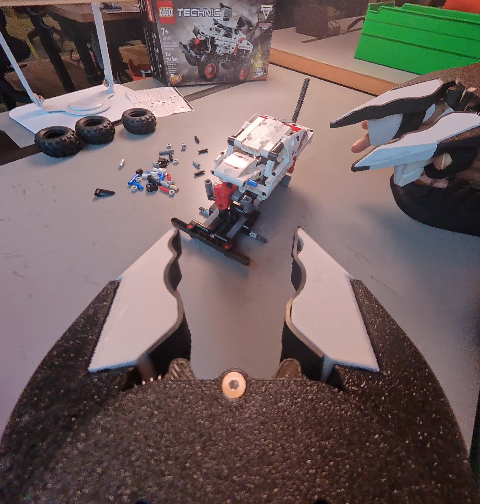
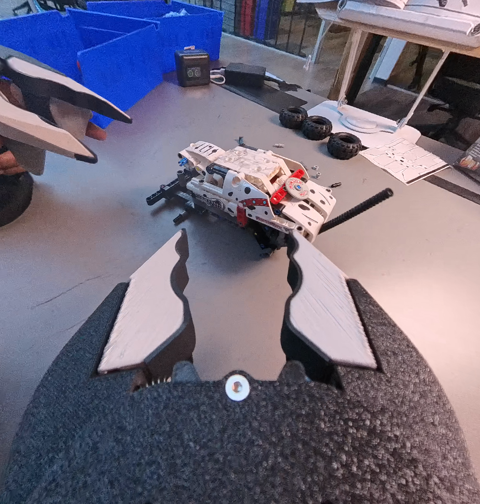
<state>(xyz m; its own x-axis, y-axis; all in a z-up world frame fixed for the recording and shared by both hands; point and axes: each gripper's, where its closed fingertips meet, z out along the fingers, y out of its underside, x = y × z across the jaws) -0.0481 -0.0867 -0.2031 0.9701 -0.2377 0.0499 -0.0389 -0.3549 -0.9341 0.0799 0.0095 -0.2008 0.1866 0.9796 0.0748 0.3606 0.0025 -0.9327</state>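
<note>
2 wide-spread grippers, left gripper [image 1: 234, 237] and right gripper [image 2: 237, 237], flank blocky plastic truck [image 1: 258, 161]; 3 knobby tires [image 1: 93, 129].

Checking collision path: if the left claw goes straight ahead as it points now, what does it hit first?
Likely the black front bar of the toy truck: it lies just beyond the open left claw, near its left fingertip. Depth is unclear; the claw may be above it.

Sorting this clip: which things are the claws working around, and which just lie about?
At the claws: left claw, right claw, both open; toy truck body.

Lying about: three tyres, small loose parts, kit box, blue bins, green bin.
</note>
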